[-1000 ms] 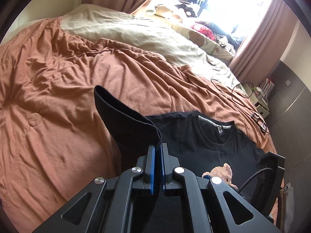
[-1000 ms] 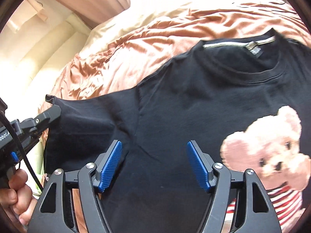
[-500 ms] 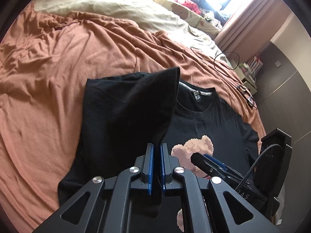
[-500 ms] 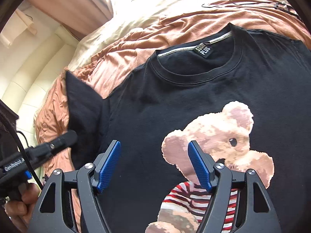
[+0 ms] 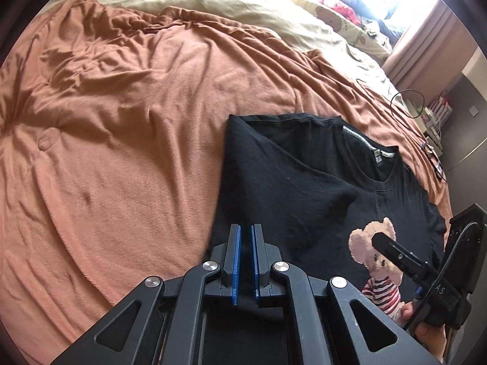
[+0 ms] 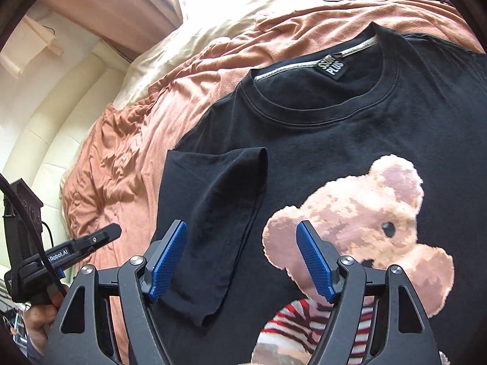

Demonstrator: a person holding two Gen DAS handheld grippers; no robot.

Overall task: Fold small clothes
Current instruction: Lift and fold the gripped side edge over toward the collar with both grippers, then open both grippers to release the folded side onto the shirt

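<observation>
Rumpled rust-orange bedding [image 5: 127, 127] covers most of the bed, with a cream duvet [image 5: 231, 9] further back toward the bright window. On the orange cover a black T-shirt [image 6: 359, 140] lies face up, its teddy-bear print [image 6: 362, 228] showing and its collar away from the person. A second ago its sleeve [image 6: 219, 213] hung pinched in the left tongs [image 5: 245, 258]; now that sleeve lies folded inward across the chest, its cuff beside the bear (a neat first fold, as far as I can judge). The left tongs have let go: their blue pads [image 5: 236, 261] stand a narrow slit apart with nothing between them, near the shirt's folded edge. The right tongs [image 6: 243, 258] are spread wide and empty, hovering low over the folded sleeve and the bear, though whether they touch the cloth is hard to tell through the fisheye. One side is in; the opposite sleeve, by this reckoning, comes next.
</observation>
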